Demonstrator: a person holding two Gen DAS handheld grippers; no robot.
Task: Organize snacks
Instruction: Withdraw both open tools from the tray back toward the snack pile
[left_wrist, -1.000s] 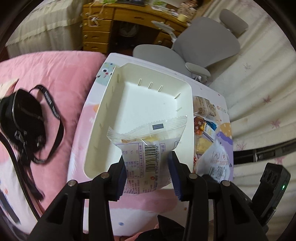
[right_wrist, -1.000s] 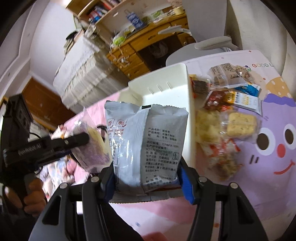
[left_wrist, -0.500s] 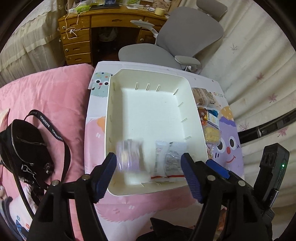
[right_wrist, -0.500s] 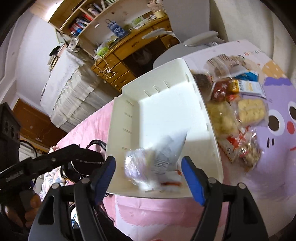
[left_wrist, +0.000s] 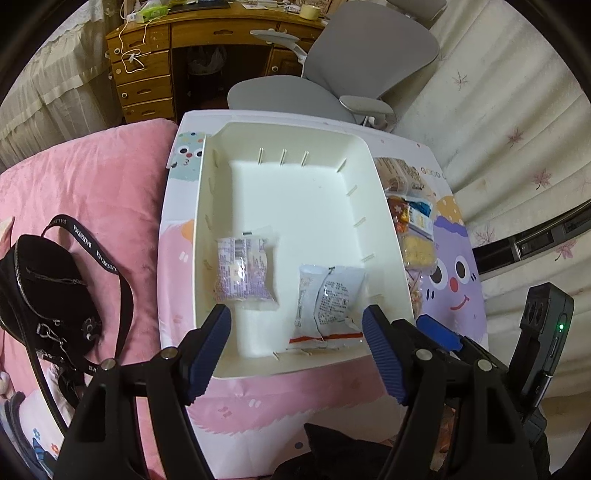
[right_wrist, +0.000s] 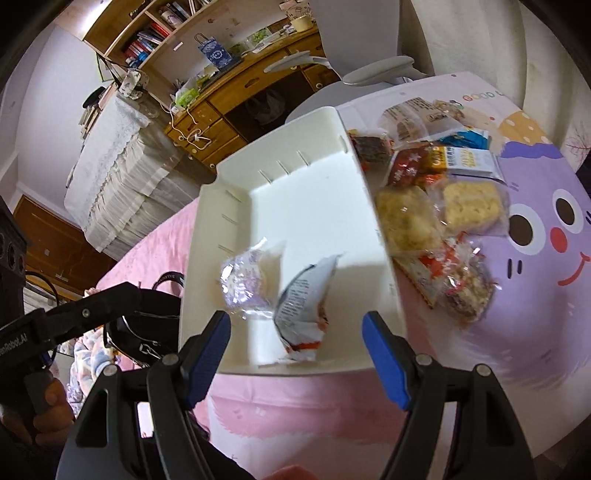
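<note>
A white bin (left_wrist: 384, 206) (right_wrist: 207, 206) stands on the small table. Two snack packets lie at its near end: a purple-white packet (left_wrist: 244, 273) (right_wrist: 246, 284) on the left and a grey-white packet (left_wrist: 327, 301) (right_wrist: 301, 310) on the right. My left gripper (left_wrist: 297, 338) is open and empty, above the bin's near rim. My right gripper (right_wrist: 295, 345) is open and empty, also above the near rim. Several loose snacks (right_wrist: 436, 206) (left_wrist: 413, 229) lie on the table right of the bin.
The table (right_wrist: 535, 280) has a purple cartoon-face cover. A black bag (left_wrist: 44, 295) lies on the pink bedding (left_wrist: 92, 192) at left. A grey office chair (left_wrist: 347, 66) and a wooden desk (left_wrist: 177, 48) stand behind.
Both grippers opened and let go of their packets, which dropped into the bin's near end. Both grippers rose and drew back from the bin.
</note>
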